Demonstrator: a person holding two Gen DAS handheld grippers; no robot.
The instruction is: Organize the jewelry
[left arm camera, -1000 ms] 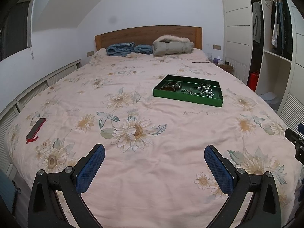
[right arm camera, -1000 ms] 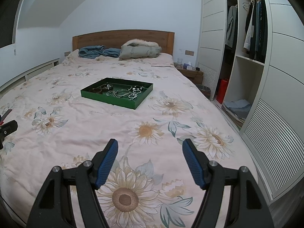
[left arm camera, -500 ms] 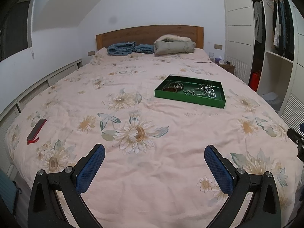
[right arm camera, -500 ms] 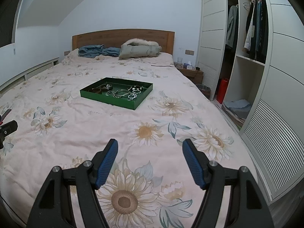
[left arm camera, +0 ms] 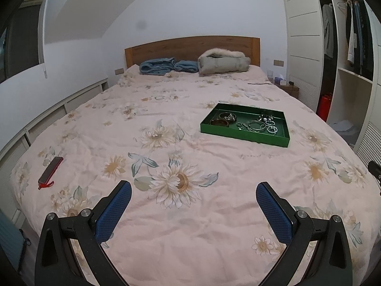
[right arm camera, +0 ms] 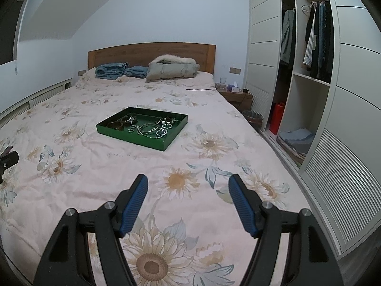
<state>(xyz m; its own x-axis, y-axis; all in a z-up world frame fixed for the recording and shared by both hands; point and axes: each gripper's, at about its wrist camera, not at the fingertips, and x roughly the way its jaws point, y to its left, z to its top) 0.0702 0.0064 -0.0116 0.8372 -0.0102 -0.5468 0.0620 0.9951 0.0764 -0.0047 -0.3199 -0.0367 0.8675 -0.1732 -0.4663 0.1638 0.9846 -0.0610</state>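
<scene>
Jewelry (left arm camera: pixel 252 124) lies in a green tray (left arm camera: pixel 243 135) on the bed (left arm camera: pixel 190 226), toward the right side of the mattress and about halfway between the foot edge and the headboard (left arm camera: pixel 190 47). The bed fills most of both views, covered by a pink quilt with a sunflower print. Along its right side stands a white wardrobe (right arm camera: pixel 309 76) with clothes on hangers and open shelves. At the head edge rest a rolled blue blanket (left arm camera: pixel 166 66) and, just beside it on the right, a folded grey coat with a fur collar (left arm camera: pixel 223 63).

Both claws hang above the foot end of the bed, well apart from the tray. The left claw (left arm camera: pixel 193 191) is spread wide with nothing between its blue pads; the right claw (right arm camera: pixel 188 186) is also spread and holds nothing.

Inside the tray, brown bangles (left arm camera: pixel 220 122) sit at the left end, silver hoops (left arm camera: pixel 256 126) in the middle, and beaded bracelets (left arm camera: pixel 271 128) toward the right end. Near the left edge of the bed lies a small dark case with a red strap (left arm camera: pixel 50 172).
</scene>
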